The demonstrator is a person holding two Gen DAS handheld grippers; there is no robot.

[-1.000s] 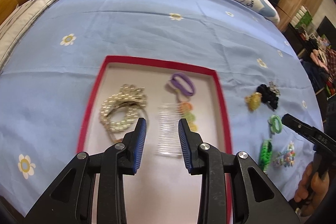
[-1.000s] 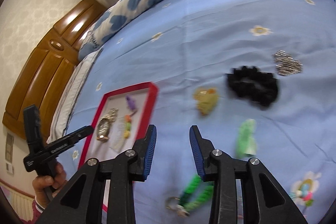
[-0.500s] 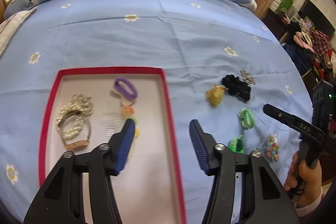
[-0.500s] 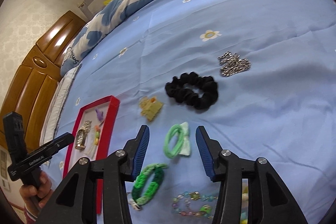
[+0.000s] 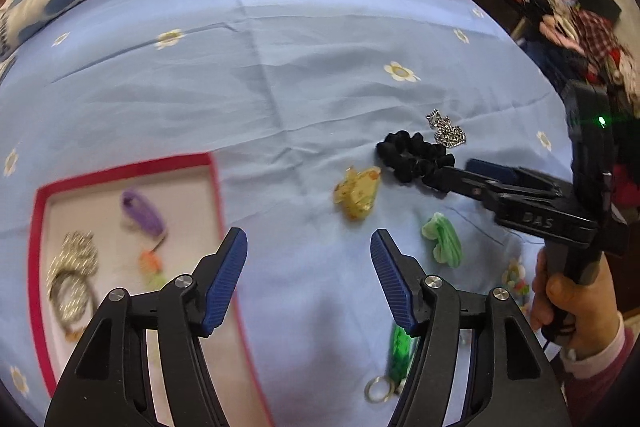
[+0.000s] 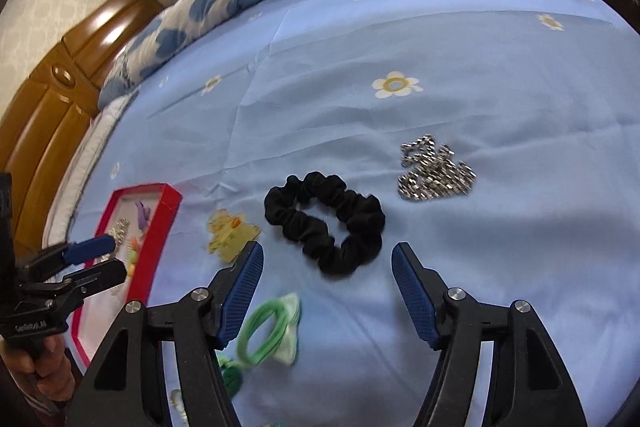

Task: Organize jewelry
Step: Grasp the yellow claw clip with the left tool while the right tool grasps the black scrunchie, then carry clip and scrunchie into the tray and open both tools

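Right gripper point(image 6: 326, 291) fingers spread wide, empty, above black scrunchie point(image 6: 324, 221): soft, light, squashy; best pinched across its 6 o'clock band. Left gripper point(image 5: 308, 279) likewise wide, empty.

A black scrunchie point(image 6: 325, 221) lies flat just ahead of the right gripper point(image 6: 327, 293) (silver chain point(image 6: 436, 174) heaped beyond, right).
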